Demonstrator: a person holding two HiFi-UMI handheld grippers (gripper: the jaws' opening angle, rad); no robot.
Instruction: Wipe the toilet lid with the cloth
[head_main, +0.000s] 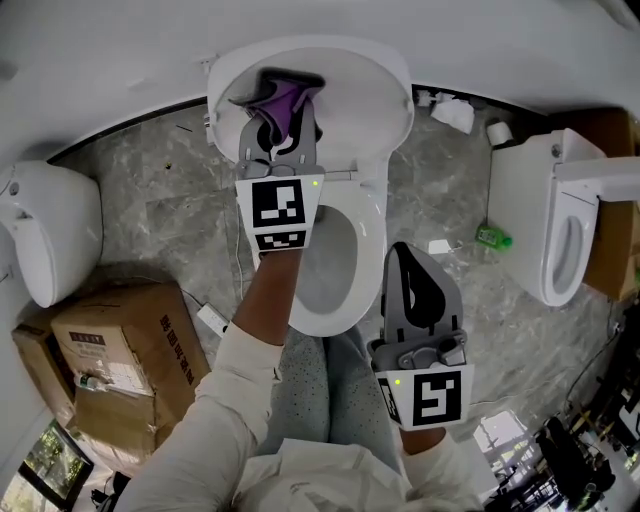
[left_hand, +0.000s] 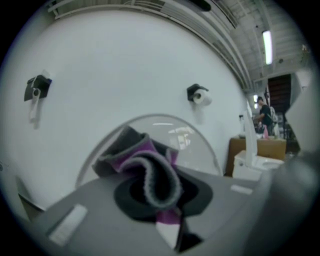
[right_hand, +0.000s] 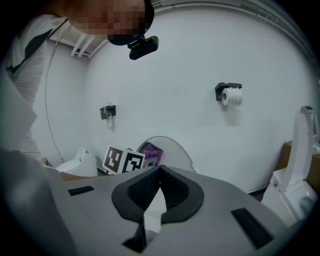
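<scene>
The white toilet lid (head_main: 370, 95) stands raised against the wall, above the open bowl (head_main: 335, 260). A purple and grey cloth (head_main: 283, 100) is bunched in my left gripper (head_main: 278, 112), which is shut on it and holds it against the lid's upper left part. The left gripper view shows the cloth (left_hand: 145, 167) folded between the jaws with the lid (left_hand: 195, 145) just behind. My right gripper (head_main: 420, 290) hangs shut and empty to the right of the bowl, well short of the lid. From the right gripper view the lid (right_hand: 172, 150) and cloth (right_hand: 150, 154) lie ahead to the left.
Another toilet (head_main: 45, 235) stands at the left and a third (head_main: 555, 220) at the right. Cardboard boxes (head_main: 115, 360) sit at the lower left. A paper roll holder (right_hand: 229, 93) hangs on the wall. A green bottle (head_main: 493, 238) and scraps lie on the floor.
</scene>
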